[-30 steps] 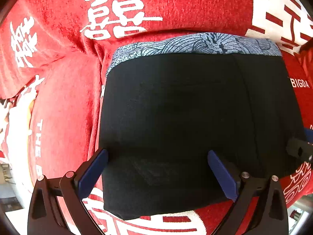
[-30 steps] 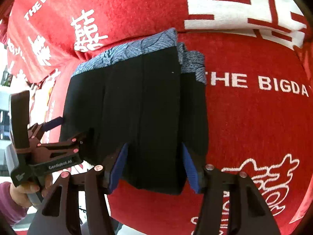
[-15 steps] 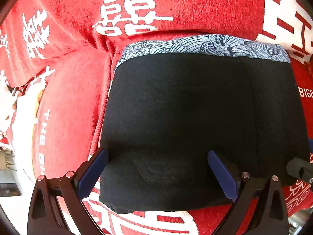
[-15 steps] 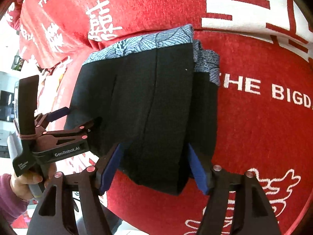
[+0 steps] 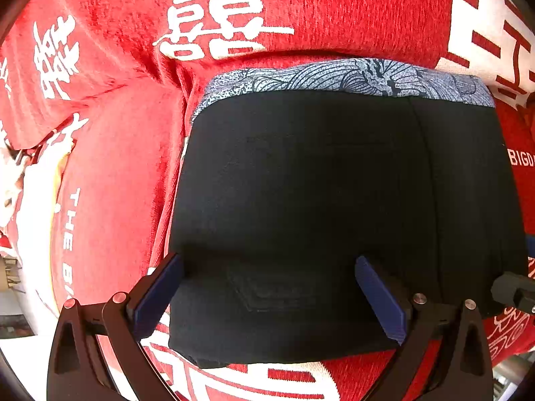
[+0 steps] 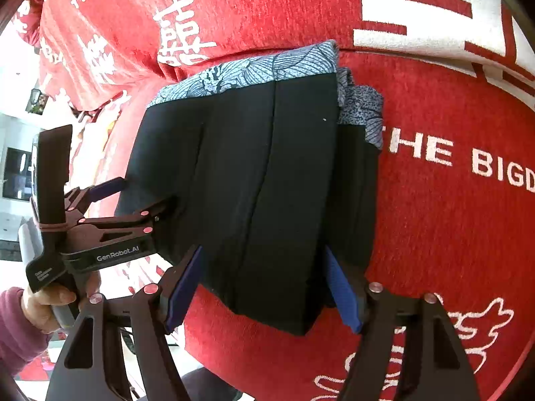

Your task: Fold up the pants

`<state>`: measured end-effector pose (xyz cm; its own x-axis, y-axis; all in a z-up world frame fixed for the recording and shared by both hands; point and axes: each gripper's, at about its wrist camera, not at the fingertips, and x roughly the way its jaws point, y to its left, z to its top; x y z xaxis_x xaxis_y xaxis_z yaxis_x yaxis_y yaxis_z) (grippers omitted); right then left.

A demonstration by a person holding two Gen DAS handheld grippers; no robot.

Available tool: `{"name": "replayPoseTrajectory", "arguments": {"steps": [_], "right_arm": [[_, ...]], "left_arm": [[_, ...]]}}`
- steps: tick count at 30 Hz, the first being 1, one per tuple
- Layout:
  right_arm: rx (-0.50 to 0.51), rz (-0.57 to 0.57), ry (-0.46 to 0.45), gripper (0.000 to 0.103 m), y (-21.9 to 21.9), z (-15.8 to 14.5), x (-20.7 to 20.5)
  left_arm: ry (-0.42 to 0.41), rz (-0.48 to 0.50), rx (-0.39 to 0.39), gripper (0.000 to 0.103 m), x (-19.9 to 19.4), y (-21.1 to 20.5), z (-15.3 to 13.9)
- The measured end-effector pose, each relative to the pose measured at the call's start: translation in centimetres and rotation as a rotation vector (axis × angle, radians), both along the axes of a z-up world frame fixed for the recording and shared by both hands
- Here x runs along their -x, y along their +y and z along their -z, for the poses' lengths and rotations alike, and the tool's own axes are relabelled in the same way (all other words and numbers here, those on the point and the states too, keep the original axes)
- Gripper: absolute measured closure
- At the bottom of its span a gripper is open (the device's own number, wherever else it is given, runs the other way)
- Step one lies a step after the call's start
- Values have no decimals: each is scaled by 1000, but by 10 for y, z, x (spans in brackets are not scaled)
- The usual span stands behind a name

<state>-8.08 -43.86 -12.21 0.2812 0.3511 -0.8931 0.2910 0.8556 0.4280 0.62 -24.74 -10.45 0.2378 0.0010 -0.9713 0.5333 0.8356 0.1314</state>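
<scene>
The black pants (image 5: 317, 183) lie folded into a compact rectangle on a red cloth (image 5: 117, 183), with the blue-grey patterned waistband (image 5: 351, 77) at the far edge. My left gripper (image 5: 267, 260) stands wide open over the fold's near edge, its pads apart from the fabric. In the right wrist view the pants (image 6: 250, 150) run toward me. My right gripper (image 6: 264, 250) straddles their near corner; its jaws are opening, the fabric lies between them and the pads no longer pinch it. My left gripper (image 6: 147, 190) reaches in from the left.
The red cloth (image 6: 451, 234) with white lettering covers a rounded, cushioned surface that drops off at the near and left sides. A person's hand (image 6: 46, 304) in a dark red sleeve holds the left gripper's handle. A bright room shows beyond the left edge.
The right gripper's jaws have spread apart from the pants' near corner, which they hugged closely before. The left gripper stays open over the same edge.
</scene>
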Motion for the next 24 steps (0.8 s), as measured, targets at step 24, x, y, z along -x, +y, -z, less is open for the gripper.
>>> {"name": "replayPoseTrajectory", "arguments": {"steps": [24], "right_arm": [[-411,149,-87,22,-88,50,2]], "left_arm": [[386,-16,389,1,-104,52,29]]}}
